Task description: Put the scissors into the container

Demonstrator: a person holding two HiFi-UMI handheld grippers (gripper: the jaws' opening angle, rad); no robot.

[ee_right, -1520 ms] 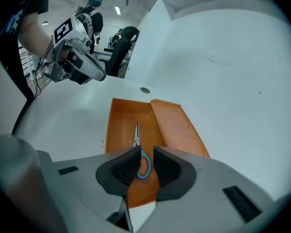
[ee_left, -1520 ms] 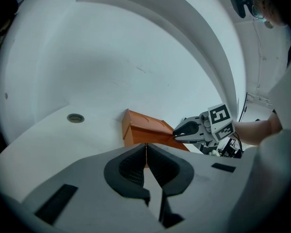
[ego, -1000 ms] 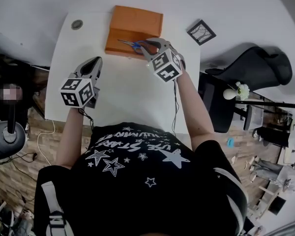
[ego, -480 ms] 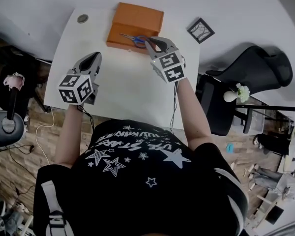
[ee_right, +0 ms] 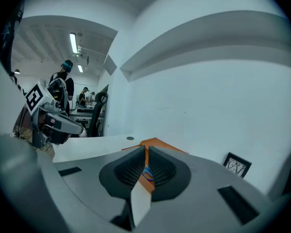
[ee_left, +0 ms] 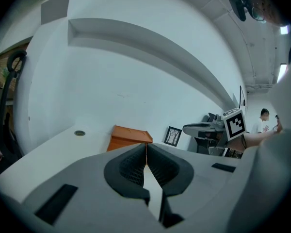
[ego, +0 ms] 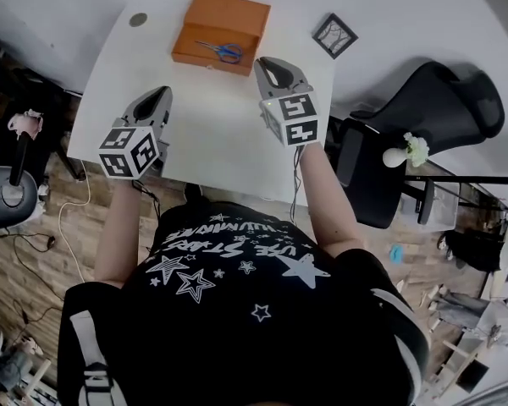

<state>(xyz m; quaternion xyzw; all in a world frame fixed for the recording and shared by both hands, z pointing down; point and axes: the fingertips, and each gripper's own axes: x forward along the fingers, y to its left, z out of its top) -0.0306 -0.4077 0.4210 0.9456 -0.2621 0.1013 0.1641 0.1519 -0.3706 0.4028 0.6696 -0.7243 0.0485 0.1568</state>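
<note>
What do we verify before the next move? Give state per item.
1. Scissors inside the orange container: ok.
2. Right tool empty, jaws together: ok.
3. Right tool clear of the container: ok, it is apart from it in the head view.
4. Left tool empty, jaws together: ok.
5. Scissors fully below the container's rim: cannot tell.

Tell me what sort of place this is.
Probably an office or lab workroom. There is a white desk with a black office chair beside it, and the right gripper view shows another person standing further back under strip lights.
</note>
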